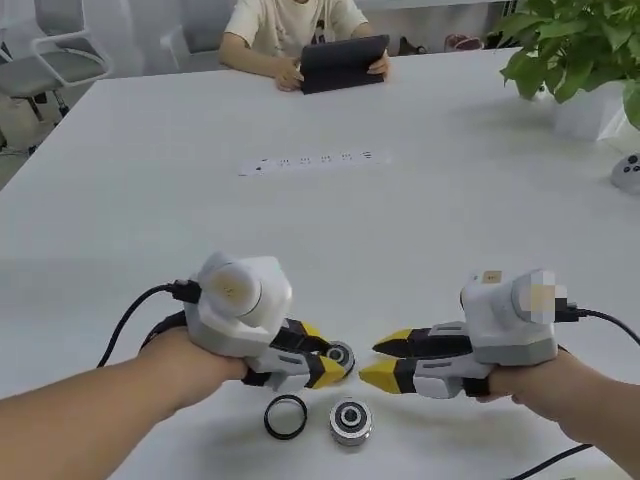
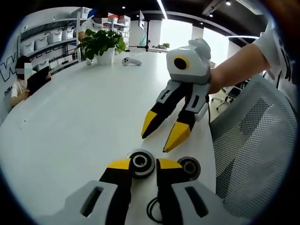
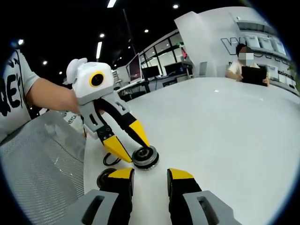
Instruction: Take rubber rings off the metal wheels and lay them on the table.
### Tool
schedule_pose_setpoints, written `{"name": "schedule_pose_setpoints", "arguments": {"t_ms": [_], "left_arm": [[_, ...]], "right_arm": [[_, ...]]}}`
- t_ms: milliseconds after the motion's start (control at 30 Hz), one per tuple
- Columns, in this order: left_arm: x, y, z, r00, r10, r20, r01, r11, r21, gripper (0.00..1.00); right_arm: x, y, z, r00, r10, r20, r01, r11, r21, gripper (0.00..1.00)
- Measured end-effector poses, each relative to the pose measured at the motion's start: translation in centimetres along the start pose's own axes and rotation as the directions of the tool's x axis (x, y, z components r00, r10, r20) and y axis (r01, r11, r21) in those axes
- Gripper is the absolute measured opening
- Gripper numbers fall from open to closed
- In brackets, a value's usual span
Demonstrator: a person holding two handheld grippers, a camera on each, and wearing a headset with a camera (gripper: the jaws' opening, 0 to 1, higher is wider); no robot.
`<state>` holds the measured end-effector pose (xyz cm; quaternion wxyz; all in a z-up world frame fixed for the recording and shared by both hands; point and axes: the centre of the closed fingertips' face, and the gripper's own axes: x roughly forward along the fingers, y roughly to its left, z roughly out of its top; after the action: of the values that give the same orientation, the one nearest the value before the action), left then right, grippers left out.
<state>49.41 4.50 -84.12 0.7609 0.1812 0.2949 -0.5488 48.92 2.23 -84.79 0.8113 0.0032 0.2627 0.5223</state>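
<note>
Left claw: closed narrow on a metal wheel, pinched between the yellow tips; could not tell whether lifted or resting on the table.

Right claw: spread wide, held nothing; faced the left claw tip to tip, near but apart.

Second wheel: lay flat on the table, on the person's side of the gap between the two claws, touched by neither.

Rubber ring: lay loose and flat just beside the second wheel, below the left claw's jaws.

Open room: broad bare tabletop ahead of both claws; near table edge close behind the ring and second wheel.

Surroundings:
- Power strip: lay flat, well ahead of the claws.
- Person with a tablet: sat farther on, at the far edge.
- Potted plant and white controller: stood far ahead and outward of the right claw.
- Mesh chair back: stood behind the right claw.
- Black cable: trailed back from the left claw.
</note>
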Motion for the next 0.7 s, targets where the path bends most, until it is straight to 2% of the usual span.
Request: {"name": "schedule_pose_setpoints", "arguments": {"t_ms": [300,500,700], "left_arm": [[0.1,0.5,0.0,0.9995,0.031,0.002,-0.031,1.0,0.001,0.09],[0.2,0.5,0.0,0.9988,0.048,0.0,-0.048,0.998,0.035,0.08],[0.2,0.5,0.0,0.9985,0.054,0.006,-0.055,0.998,0.038,0.08]], "right_arm": [[0.2,0.1,0.1,1.0,0.003,0.002,-0.003,1.0,-0.004,0.26],[0.6,0.4,0.3,0.9999,0.009,0.005,-0.009,1.0,-0.006,0.26],[1.3,0.8,0.5,0.9999,0.016,0.005,-0.016,1.0,-0.017,0.26]]}}
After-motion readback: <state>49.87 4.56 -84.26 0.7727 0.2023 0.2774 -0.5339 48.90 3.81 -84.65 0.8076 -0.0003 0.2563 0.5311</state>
